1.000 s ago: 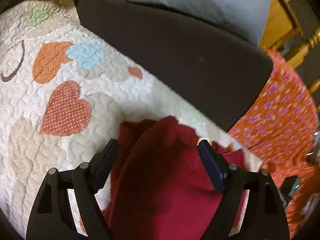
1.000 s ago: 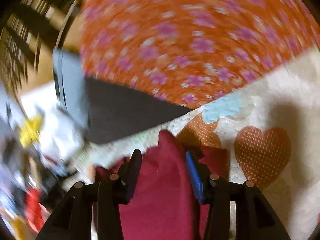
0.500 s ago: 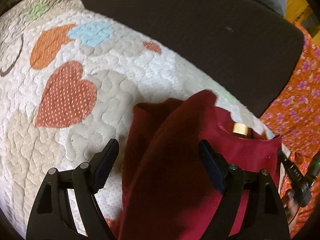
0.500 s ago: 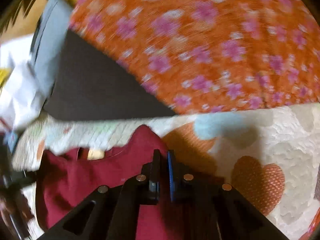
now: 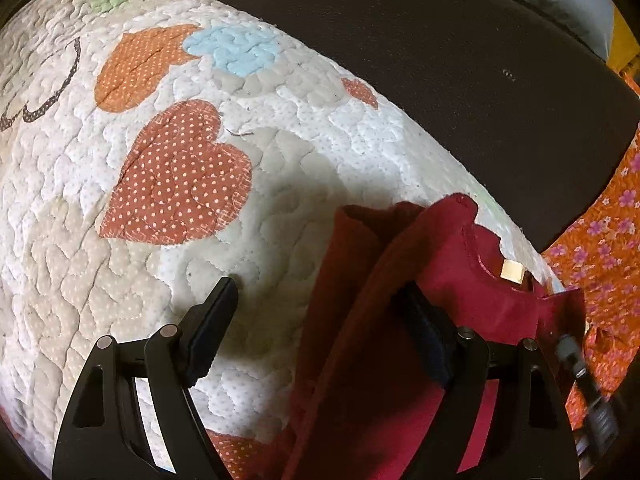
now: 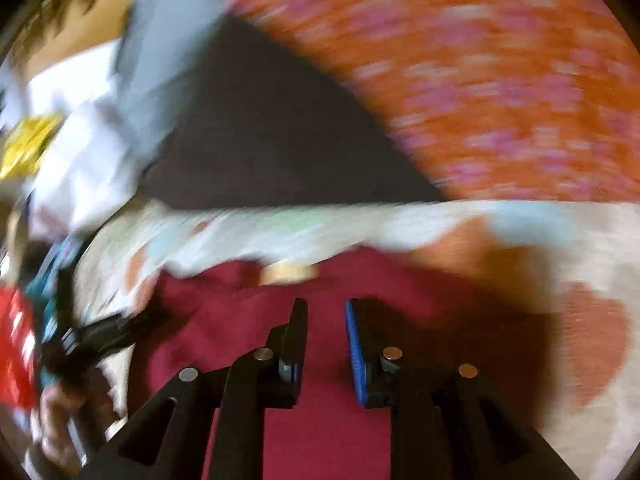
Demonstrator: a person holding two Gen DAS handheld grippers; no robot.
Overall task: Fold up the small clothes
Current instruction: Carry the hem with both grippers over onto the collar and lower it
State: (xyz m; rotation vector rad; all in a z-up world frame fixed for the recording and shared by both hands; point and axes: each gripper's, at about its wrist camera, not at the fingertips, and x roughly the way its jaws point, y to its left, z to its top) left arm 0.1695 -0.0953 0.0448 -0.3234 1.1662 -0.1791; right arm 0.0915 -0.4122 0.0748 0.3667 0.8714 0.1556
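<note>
A dark red small garment lies on the white quilt with heart patches; a tan label shows at its neckline. Its left part is folded over in a raised ridge. My left gripper is open, its jaws wide apart above the garment's left edge, holding nothing. In the blurred right wrist view the garment fills the lower middle. My right gripper is open a little, just above the cloth, with nothing between its fingers.
A dark brown cushion borders the quilt at the back. An orange cloth with pink flowers lies to the right and fills the upper right wrist view. White and grey items sit at the left.
My right gripper was shut on the red garment half a second ago and has now opened and let go. My left gripper has stayed open and shifted left of the garment.
</note>
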